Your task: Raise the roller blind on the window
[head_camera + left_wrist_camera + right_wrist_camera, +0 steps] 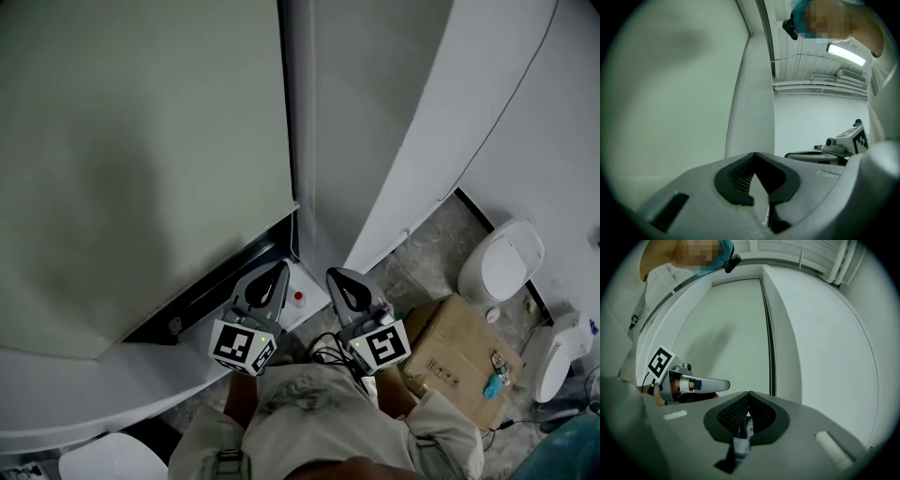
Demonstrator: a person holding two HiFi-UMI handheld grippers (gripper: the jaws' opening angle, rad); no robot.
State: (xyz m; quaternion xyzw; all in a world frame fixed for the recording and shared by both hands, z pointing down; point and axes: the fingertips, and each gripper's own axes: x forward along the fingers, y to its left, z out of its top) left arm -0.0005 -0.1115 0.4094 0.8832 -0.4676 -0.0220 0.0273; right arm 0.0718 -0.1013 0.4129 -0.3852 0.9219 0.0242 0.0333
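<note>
Grey plastic left tongs (269,284) and right tongs (345,287) hang side by side just below the lower right corner of the roller blind (141,169). Each pair is pressed together at the tips with nothing between them, which looks like a ready posture before any pull is made. The pale green blind is lowered almost fully over the window, and its bottom edge stops short of the sill (187,361), leaving a dark strip (220,286) of uncovered opening. Along the blind's right edge a thin dark cord (771,357) climbs out of sight; the right gripper view looks nearly straight up it. The cord is probably the thing to grasp, and neither pair touches it. Right of the blind a white wall (412,122) curves away, leaving open air around that edge for both tongs to rise. Lower and further right of the blind, a cardboard box (455,361) sits on the floor well apart from the cord, so it seems unlikely to obstruct a downward pull.
</note>
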